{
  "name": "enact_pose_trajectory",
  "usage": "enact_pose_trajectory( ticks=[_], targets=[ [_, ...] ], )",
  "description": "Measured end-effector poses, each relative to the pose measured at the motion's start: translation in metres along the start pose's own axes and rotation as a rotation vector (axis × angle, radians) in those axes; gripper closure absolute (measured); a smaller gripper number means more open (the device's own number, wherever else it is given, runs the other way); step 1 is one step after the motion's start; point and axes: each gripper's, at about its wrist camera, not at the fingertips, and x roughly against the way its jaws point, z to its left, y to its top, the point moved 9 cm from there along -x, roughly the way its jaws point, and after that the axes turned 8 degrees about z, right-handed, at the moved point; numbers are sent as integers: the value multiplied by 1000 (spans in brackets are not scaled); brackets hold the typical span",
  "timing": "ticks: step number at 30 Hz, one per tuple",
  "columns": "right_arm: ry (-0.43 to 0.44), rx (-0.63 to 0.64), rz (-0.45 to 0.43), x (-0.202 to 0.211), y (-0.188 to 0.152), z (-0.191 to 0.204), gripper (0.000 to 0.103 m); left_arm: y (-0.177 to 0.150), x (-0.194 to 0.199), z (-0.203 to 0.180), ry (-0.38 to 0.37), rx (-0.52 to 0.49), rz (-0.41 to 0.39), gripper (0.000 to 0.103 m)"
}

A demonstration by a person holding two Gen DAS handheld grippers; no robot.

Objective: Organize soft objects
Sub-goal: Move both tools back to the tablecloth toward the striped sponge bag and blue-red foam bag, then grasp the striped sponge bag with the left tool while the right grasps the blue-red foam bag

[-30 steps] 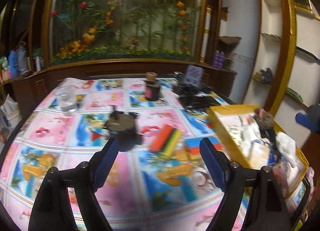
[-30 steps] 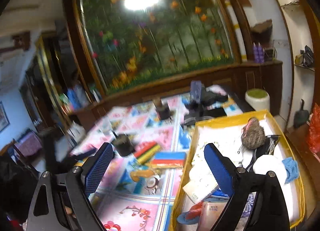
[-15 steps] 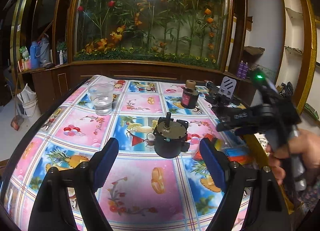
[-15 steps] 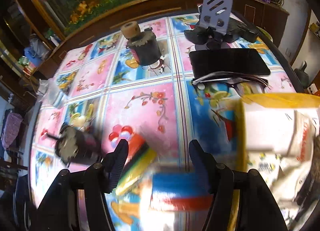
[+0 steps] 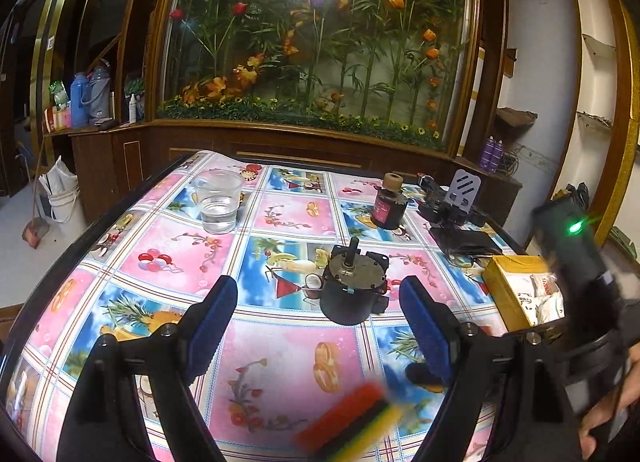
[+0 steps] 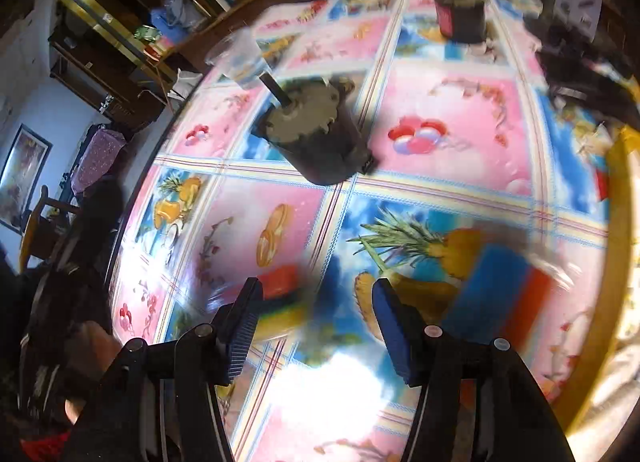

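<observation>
I judge that the task is only in its first part. On the desk (image 5: 168, 258) two soft things are not yet put away: a striped sponge (image 6: 280, 298) with a red top and yellow underside, and a second pad (image 6: 508, 286) in blue and red, which lies nearer to the yellow box (image 5: 508, 286). The box stands at the right edge of the desk and already has white packets or cloths inside, so some part of the sorting seems done, but I cannot tell how much.

My right gripper (image 6: 316, 314) points steeply down at the desk and its jaws are closing. The striped sponge is just beside the left finger, partly behind it, and the picture is blurred, so I cannot say that the pads press on it; I think they do not yet. The blue and red pad is to the right of the jaws, outside them.

My left gripper (image 5: 316, 314) hangs above the desk with its jaws wide apart and nothing in them. The small black motor (image 5: 352, 286) stands between the fingers further away, not touched. The glass of water (image 5: 218, 202) and the dark bottle (image 5: 388, 202) are hard things and I think they should stay.

What is left: to take both sponges and carry them to the box.
</observation>
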Motion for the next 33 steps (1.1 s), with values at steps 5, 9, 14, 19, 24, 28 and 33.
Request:
enact_pose_trajectory(
  ticks=[5, 9, 14, 19, 24, 28, 33],
  targets=[
    [-265, -144, -72, 24, 16, -78, 42, -2, -3, -1, 9, -11, 19, 21],
    [-292, -182, -45, 16, -3, -90, 42, -1, -3, 10, -9, 37, 30, 20],
    [-343, -166, -66, 14, -24, -79, 36, -2, -5, 21, -28, 85, 51, 20],
    [-342, -175, -45, 6, -32, -72, 29, -4, -5, 25, -35, 98, 58, 20],
    [-382, -91, -108, -5, -32, -51, 51, -6, -5, 23, -30, 77, 62, 20],
    [-244, -41, -188, -14, -23, -23, 52, -13, -5, 22, -37, 57, 86, 19],
    [-84, -10, -291, -17, -13, -13, 52, -37, -15, 21, -93, 11, 207, 12]
  ],
)
